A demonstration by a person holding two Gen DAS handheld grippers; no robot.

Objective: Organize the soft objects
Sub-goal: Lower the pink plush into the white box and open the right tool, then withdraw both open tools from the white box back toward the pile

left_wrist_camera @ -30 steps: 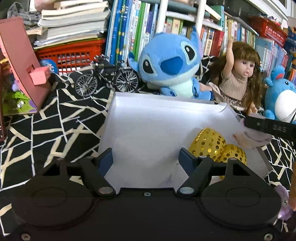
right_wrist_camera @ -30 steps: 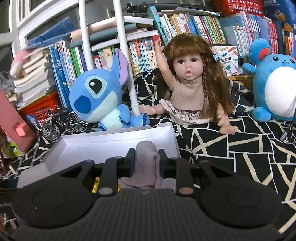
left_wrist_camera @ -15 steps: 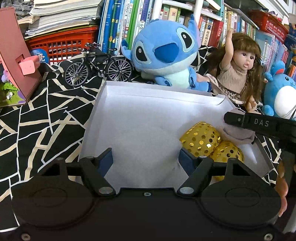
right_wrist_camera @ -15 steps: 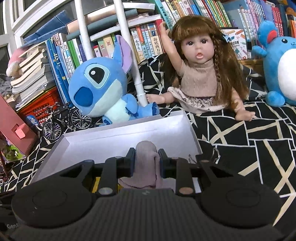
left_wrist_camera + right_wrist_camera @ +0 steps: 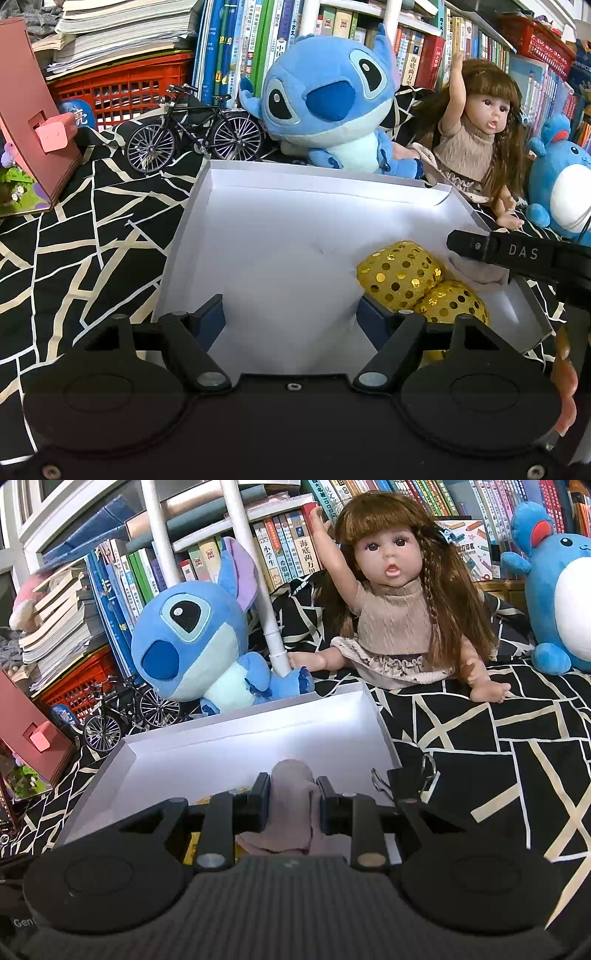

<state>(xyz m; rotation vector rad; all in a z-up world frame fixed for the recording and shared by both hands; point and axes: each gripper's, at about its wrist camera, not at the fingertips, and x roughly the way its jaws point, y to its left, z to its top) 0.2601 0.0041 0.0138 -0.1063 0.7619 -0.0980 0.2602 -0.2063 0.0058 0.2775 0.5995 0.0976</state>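
Observation:
A white shallow box (image 5: 280, 192) lies on the black patterned cloth; it also shows in the right wrist view (image 5: 236, 746). Two gold sequined soft balls (image 5: 402, 273) sit in its right part. My right gripper (image 5: 291, 794) is shut on a mauve-grey rolled sock (image 5: 291, 805) and holds it over the box's right side, by the gold balls; from the left wrist view the sock (image 5: 476, 273) hangs under the right gripper's fingers (image 5: 476, 245). My left gripper (image 5: 291, 317) is open and empty over the box's near edge.
A blue Stitch plush (image 5: 328, 99), a long-haired doll (image 5: 480, 136) and a blue round plush (image 5: 565, 188) stand behind the box before bookshelves. A model bicycle (image 5: 192, 129), a red crate (image 5: 122, 88) and a pink wooden stand (image 5: 33, 122) are at the left. A binder clip (image 5: 410, 779) lies right of the box.
My right gripper has carried the sock lower and further over the box, close to the gold balls. My left gripper has drawn back slightly, still open.

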